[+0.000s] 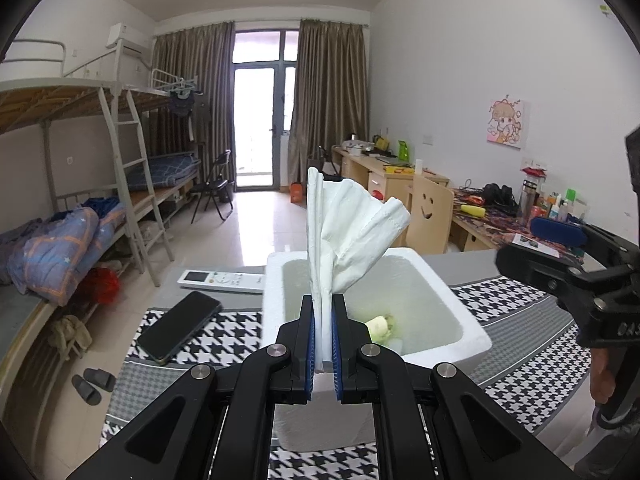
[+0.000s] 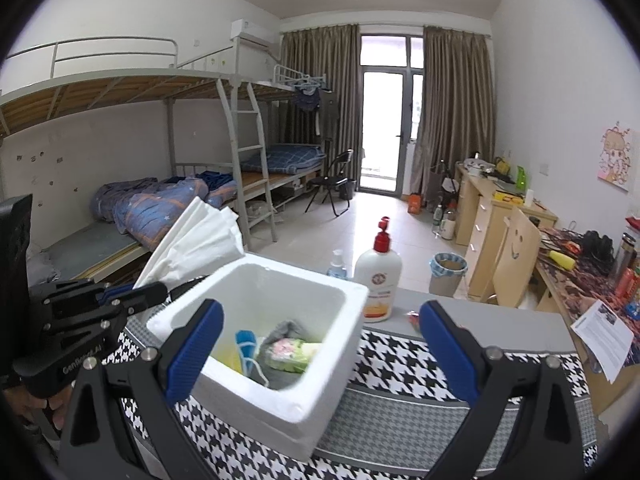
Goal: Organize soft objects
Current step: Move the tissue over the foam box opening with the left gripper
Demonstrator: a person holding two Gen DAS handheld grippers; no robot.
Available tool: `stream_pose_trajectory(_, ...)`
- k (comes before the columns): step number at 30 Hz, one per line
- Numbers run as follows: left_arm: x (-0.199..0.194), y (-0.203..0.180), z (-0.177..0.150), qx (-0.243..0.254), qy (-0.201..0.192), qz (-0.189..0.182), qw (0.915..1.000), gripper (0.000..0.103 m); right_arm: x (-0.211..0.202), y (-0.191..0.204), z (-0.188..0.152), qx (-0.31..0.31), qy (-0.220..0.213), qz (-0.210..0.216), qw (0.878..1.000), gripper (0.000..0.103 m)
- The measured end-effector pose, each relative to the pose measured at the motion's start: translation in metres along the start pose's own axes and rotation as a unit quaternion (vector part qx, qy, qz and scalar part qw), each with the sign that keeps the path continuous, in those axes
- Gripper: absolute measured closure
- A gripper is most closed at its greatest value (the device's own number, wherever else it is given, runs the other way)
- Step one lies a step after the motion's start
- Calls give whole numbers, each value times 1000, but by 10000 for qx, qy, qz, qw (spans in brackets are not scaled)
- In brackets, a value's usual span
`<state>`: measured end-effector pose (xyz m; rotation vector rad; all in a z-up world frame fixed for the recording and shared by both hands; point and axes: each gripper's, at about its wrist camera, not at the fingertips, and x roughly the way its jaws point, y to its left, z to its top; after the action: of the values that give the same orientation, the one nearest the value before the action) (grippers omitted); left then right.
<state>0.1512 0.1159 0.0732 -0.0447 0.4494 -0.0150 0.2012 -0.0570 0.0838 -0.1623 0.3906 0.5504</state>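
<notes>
Two hand-held grippers: left (image 1: 322,320) pinches crumpled white tissue (image 1: 352,232); right (image 2: 320,344) gapes over foam box (image 2: 320,392).

black left gripper (image 1: 322,332), blue ribbed pads (image 2: 192,350), silver screws

Your left gripper (image 1: 322,332) hides the foam box's (image 1: 460,292) near rim; label print on the pump bottle (image 2: 378,276) beyond is unreadable.
</notes>
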Motion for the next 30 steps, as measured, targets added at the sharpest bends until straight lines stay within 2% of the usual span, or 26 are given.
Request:
stream_pose_trajectory(20,37,-43,8,178,221,-335,9990,95,-26,-49,-27,468,-70,-467,9978,3)
stream_pose_trajectory(30,41,-43,6,174,264,-209,9993,96,-28,-55,-34,505,-58,-461,9976,3)
